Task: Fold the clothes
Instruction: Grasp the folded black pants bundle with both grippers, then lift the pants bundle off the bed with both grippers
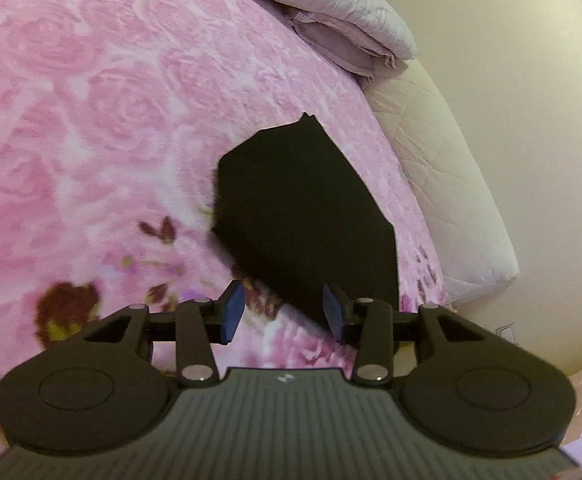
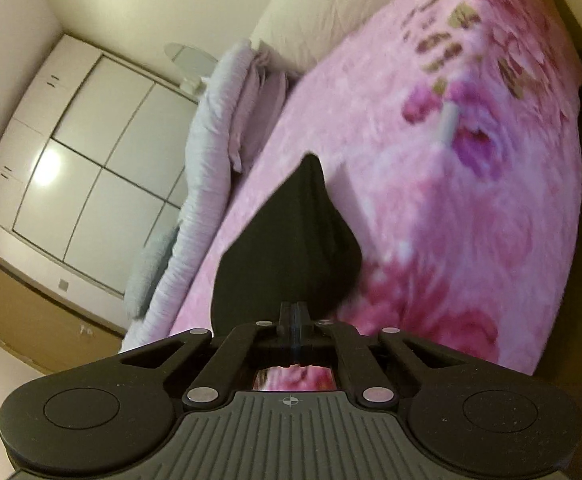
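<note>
Black, limp, light folded cloth garment [image 1: 303, 216] on pink floral fleece blanket [image 1: 91, 120]; right gripper [image 2: 294, 316] clenched on its edge; left gripper [image 1: 285, 312] spread, empty; pinch the near corner.

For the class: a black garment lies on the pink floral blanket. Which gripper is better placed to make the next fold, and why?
Probably the right gripper: its jaws are shut on the black garment's near edge, ready to lift. The left gripper hangs open at another edge, gripping nothing.
</note>
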Tool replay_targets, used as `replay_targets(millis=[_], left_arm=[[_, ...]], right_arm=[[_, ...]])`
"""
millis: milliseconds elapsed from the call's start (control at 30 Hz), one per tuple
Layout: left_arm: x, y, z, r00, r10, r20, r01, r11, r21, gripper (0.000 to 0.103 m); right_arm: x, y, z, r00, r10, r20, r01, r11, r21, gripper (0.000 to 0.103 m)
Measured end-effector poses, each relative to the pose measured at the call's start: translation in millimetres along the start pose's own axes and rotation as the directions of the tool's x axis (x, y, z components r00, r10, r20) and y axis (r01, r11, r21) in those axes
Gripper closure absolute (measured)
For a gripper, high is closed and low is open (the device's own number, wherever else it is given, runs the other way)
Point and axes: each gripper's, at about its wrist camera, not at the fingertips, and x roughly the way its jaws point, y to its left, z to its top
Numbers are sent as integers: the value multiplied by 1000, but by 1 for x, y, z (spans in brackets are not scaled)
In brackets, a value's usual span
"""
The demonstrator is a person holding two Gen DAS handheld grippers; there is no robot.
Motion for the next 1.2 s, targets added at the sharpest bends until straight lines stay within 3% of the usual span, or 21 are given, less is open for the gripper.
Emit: replay_targets(millis=[100, 133, 167, 233, 367, 567, 800, 933, 967, 1000, 1067, 1200], left_arm=[[10, 0, 1, 999, -37, -9, 37, 998, -44, 64], [13, 1, 1, 999, -49, -13, 48, 997, -61, 64], [16, 2, 1, 998, -56, -16, 55, 996, -77, 64], [21, 6, 2, 998, -66, -14, 64, 992, -111, 63], [32, 14, 3, 998, -65, -5, 64, 984, -168, 62], [56, 27, 3, 997, -81, 13, 81, 955, -284, 61], [83, 36, 2, 998, -56, 31, 64, 926, -373, 60], [93, 30, 6, 998, -35, 52, 52, 928, -370, 60], [95, 28, 6, 998, -30, 55, 49, 930, -364, 62], [95, 26, 8, 998, -28, 63, 48, 937, -347, 72], [93, 23, 11, 996, -35, 78, 57, 952, -300, 81], [67, 27, 25, 988, -36, 153, 73, 967, -243, 84]], right_arm=[[5, -11, 12, 999, 50, 13, -51, 992, 116, 97], [9, -17, 17, 998, 63, 0, -62, 984, 167, 80], [11, -22, 20, 998, 69, -10, -65, 976, 209, 45], [14, -31, 24, 997, 78, -3, -75, 965, 252, 18], [21, -41, 30, 997, 73, -12, -68, 963, 263, 19], [45, -42, 42, 994, 84, -70, -70, 981, 179, 19], [87, -36, 53, 986, -3, -166, 14, 998, 63, 24], [112, -31, 52, 975, -51, -217, 59, 998, 29, 43], [116, -31, 51, 973, -60, -221, 67, 997, 25, 54], [119, -31, 50, 973, -63, -220, 72, 997, 35, 61], [116, -33, 46, 976, -60, -211, 77, 994, 75, 73], [100, -23, 26, 976, -15, -216, 50, 987, 155, 77]])
